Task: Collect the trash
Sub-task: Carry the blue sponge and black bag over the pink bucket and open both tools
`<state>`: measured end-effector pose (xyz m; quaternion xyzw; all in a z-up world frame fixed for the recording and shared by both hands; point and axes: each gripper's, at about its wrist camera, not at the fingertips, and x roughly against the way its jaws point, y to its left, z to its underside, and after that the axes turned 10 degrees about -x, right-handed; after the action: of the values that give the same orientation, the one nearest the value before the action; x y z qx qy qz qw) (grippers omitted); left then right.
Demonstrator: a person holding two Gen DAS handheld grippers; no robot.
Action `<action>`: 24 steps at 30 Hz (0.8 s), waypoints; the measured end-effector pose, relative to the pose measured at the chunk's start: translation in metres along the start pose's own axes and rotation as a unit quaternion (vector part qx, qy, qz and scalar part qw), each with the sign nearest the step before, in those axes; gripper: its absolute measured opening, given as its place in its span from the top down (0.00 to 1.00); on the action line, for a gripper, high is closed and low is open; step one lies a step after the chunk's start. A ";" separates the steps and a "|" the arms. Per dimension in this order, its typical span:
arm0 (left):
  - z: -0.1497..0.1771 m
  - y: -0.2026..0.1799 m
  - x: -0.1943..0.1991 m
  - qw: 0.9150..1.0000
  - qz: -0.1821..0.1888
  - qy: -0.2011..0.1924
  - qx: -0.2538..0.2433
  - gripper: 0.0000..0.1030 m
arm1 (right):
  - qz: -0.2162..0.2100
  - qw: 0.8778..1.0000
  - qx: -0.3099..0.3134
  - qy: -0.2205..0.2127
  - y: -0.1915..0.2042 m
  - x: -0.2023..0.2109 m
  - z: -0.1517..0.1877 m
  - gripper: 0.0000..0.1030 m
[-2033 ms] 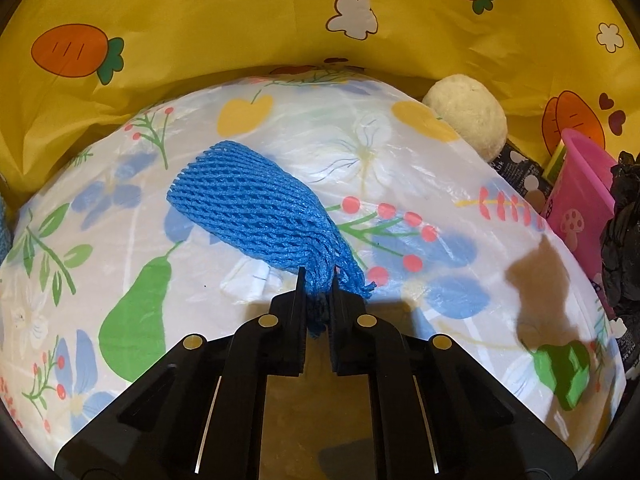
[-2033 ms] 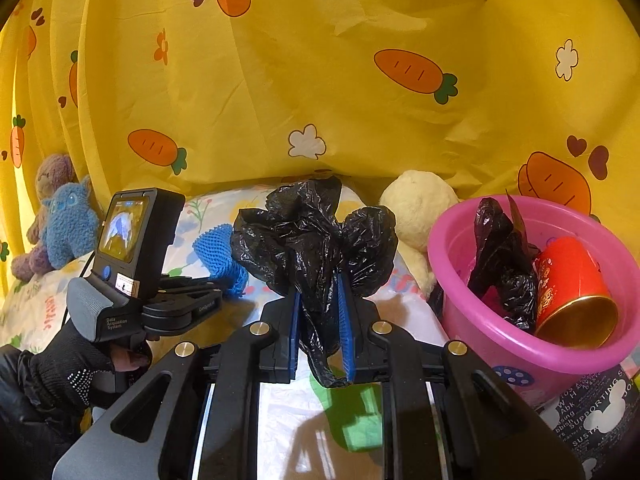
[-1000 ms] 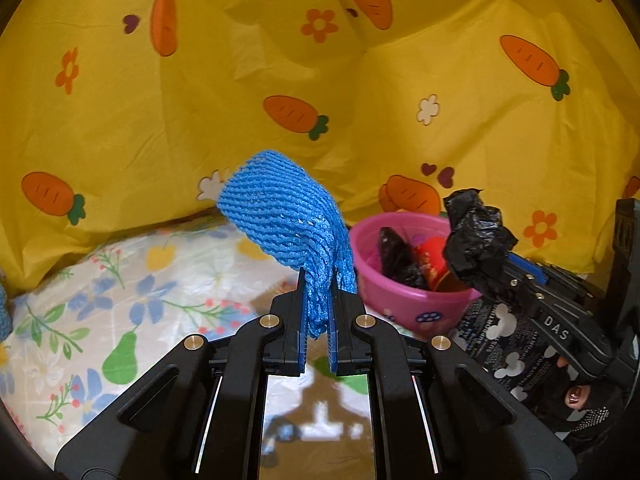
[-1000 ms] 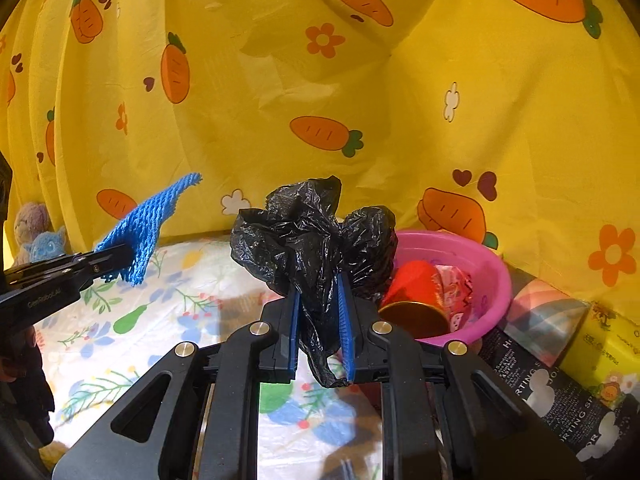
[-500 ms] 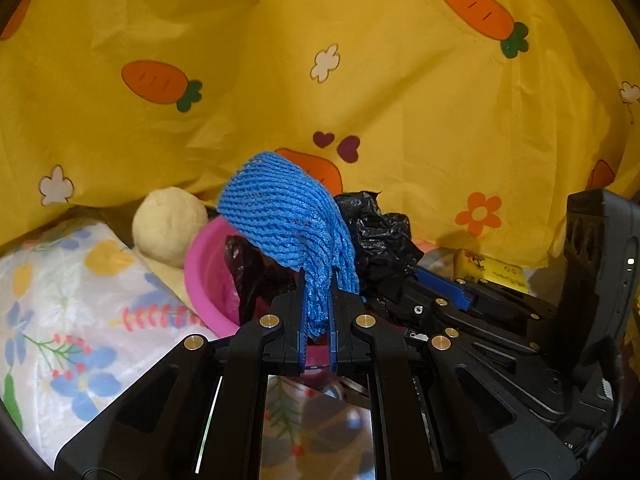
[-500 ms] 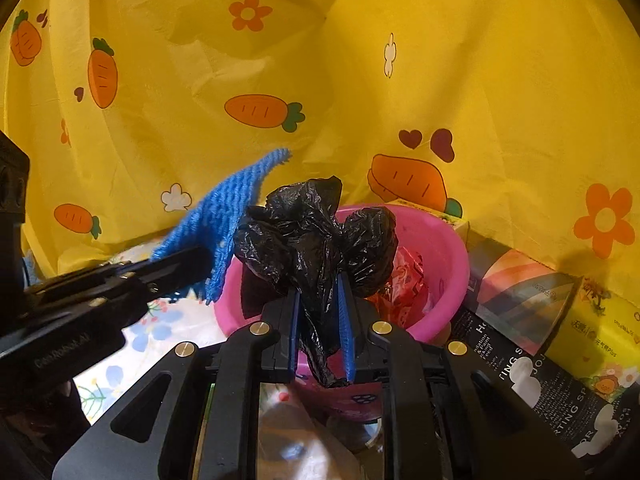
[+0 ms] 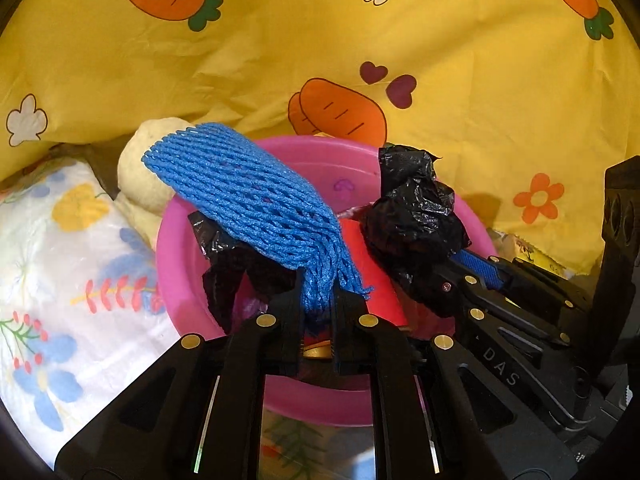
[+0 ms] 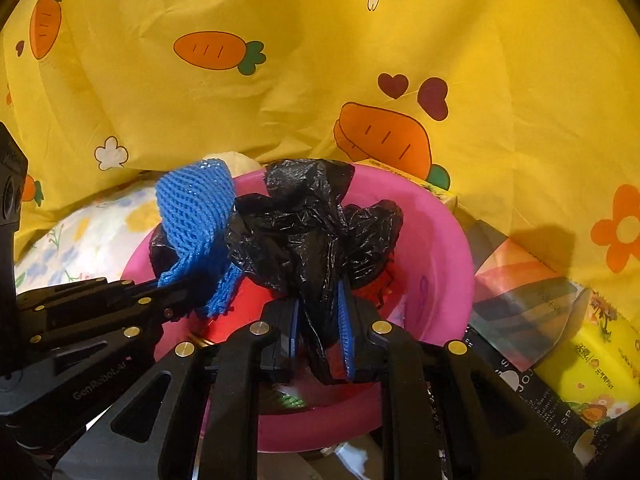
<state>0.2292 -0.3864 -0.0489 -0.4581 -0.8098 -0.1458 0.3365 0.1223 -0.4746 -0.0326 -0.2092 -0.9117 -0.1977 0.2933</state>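
As both loads are swung from the table to above the basin (image 7: 172, 256), the net (image 7: 256, 204) is clenched by the left gripper (image 7: 316, 312), the bag (image 8: 308, 236) by the right gripper (image 8: 320, 336); release seems imminent.

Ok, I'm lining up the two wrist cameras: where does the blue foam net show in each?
Left wrist: blue foam net, centre, pinched by the left gripper.
Right wrist: left of centre, beside the black bag.
Shared landmark: pink basin.
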 end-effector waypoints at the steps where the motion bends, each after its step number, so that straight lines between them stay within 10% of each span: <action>1: 0.000 0.000 0.002 1.000 -0.002 -0.004 -0.003 0.78 | -0.002 1.000 -0.001 0.003 -0.001 0.001 0.000 0.80; 7: 0.005 0.011 0.029 0.999 -0.011 -0.049 0.018 0.24 | -0.007 0.999 -0.010 -0.041 -0.017 0.022 0.001 0.36; 16: 0.018 0.019 0.076 0.993 -0.081 -0.089 0.022 0.14 | -0.031 0.994 -0.032 -0.098 -0.022 0.060 0.003 0.18; 24: 0.056 0.019 0.158 0.970 -0.193 -0.145 0.034 0.06 | -0.037 0.987 -0.004 -0.158 0.016 0.108 0.033 0.05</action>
<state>0.1664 -0.2440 0.0157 -0.2976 -0.9276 -0.1122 0.1959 0.0352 -0.4165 0.0137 -0.2047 -0.9528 -0.1767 0.1376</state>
